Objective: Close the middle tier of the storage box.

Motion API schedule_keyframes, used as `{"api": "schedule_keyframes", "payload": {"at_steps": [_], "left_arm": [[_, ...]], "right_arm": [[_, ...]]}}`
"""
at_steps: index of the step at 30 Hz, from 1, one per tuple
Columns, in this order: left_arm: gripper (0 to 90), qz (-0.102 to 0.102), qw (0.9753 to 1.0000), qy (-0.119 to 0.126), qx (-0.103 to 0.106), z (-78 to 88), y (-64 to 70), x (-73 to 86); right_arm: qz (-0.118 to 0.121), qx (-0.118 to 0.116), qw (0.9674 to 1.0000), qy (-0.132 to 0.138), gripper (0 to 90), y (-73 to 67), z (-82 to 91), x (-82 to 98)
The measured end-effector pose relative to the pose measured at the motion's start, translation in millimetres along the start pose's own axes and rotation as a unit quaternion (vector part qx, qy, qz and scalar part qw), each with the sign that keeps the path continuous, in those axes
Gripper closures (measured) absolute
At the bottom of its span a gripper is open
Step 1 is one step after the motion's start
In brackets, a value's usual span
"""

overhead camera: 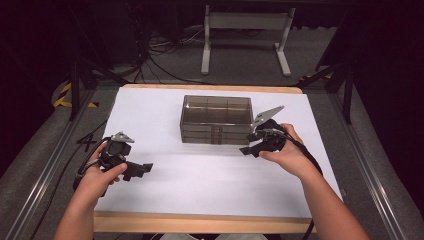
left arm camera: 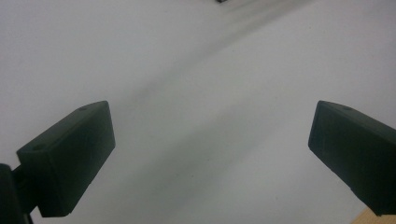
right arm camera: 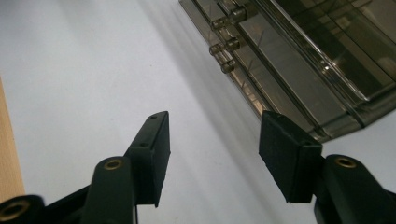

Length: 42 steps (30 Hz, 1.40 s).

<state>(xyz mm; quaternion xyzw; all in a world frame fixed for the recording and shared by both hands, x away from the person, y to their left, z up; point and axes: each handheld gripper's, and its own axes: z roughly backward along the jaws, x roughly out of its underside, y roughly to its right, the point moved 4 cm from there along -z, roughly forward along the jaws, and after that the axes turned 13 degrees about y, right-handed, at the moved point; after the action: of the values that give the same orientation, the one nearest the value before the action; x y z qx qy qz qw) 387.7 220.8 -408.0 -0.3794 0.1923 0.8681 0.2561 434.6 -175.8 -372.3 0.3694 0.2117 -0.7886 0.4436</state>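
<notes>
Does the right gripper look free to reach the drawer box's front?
Probably yes: the right gripper sits open beside the smoky drawer box, near its front right corner, with bare white paper between them.

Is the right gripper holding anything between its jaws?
No, the right gripper has open jaws with only white paper between them, beside the box.

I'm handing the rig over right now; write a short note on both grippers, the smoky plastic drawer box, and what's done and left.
Left gripper: open, nothing between the jaws, held over the white sheet at the near left, apart from the box.
Right gripper: open, nothing held, beside the near right corner of the smoky translucent plastic drawer box.
Box: stands on the sheet at the middle, far side; its front drawers with small round knobs look pushed in.
Done: no drawer pulled out, as far as can be seen.
Left: probably bring the right gripper to a drawer knob; the left could steady the box.
</notes>
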Motion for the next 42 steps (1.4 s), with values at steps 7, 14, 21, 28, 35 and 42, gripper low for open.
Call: {"api": "schedule_keyframes", "payload": {"at_steps": [7, 14, 21, 28, 35, 42], "left_arm": [[1.2, -0.002, 1.0000, -0.004, -0.003, 0.4, -2.5, 1.2], [1.2, 0.001, 1.0000, -0.008, -0.006, 1.1, -5.3, 2.7], [1.2, 0.002, 0.9999, -0.009, -0.009, 0.5, -8.0, 3.9], [1.2, 0.005, 0.9999, -0.010, -0.013, 0.5, -10.7, 4.7], [1.0, 0.006, 0.9998, -0.008, -0.017, -0.8, -12.2, 6.4], [0.8, 0.005, 0.9997, -0.011, -0.022, -3.2, -16.7, 9.4]], "right_arm": [[-0.007, 0.003, 1.0000, 0.004, 38.3, 6.7, 10.8, 11.0], [-0.009, 0.009, 0.9998, 0.015, 35.2, 12.4, 19.9, 22.4], [-0.017, 0.020, 0.9995, 0.018, 33.5, 17.6, 26.0, 35.9], [-0.021, 0.029, 0.9993, 0.014, 31.3, 22.4, 29.2, 47.2], [-0.031, 0.044, 0.9983, 0.024, 30.4, 28.4, 34.6, 59.3], [-0.035, 0.052, 0.9980, 0.012, 29.8, 32.4, 30.7, 71.3]]}}
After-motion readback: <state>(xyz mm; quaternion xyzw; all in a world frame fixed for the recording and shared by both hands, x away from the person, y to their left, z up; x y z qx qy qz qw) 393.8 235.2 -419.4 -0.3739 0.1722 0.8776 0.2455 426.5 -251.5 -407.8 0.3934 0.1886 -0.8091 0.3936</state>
